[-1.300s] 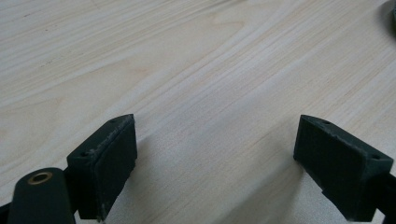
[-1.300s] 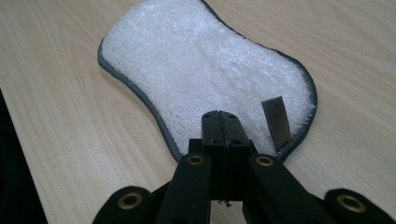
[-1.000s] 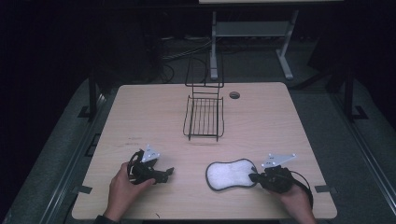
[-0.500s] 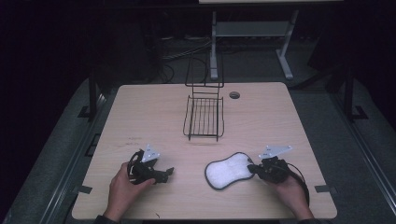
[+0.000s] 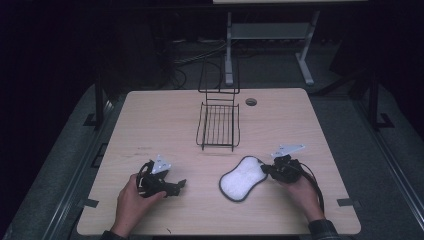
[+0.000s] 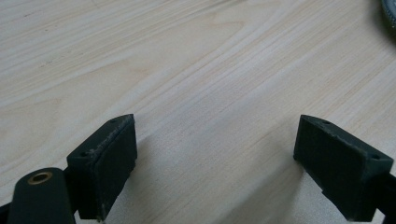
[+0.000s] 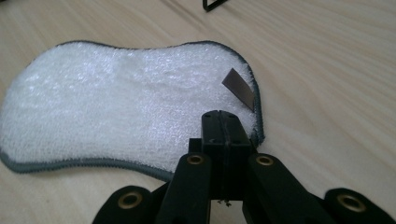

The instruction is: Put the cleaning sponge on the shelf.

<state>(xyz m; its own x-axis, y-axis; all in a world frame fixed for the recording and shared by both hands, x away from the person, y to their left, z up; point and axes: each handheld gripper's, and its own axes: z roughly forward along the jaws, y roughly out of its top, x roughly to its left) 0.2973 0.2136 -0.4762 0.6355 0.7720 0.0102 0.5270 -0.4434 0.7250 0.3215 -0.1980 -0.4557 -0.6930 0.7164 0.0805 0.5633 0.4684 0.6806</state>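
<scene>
Right gripper view has the white scrubbing pad (image 7: 121, 107) flat on the surface (image 7: 327, 70), its grey-trimmed end just ahead of the right tool (image 7: 223, 122), whose jaws are clenched at its edge. Beyond the pad stands a wire rack (image 5: 218, 125). Left tool (image 6: 215, 154), well apart, is released over bare wood.

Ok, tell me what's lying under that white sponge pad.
The sponge pad lies flat on the bare wooden table; whatever is beneath it is covered. The right gripper is shut at its near edge.
</scene>
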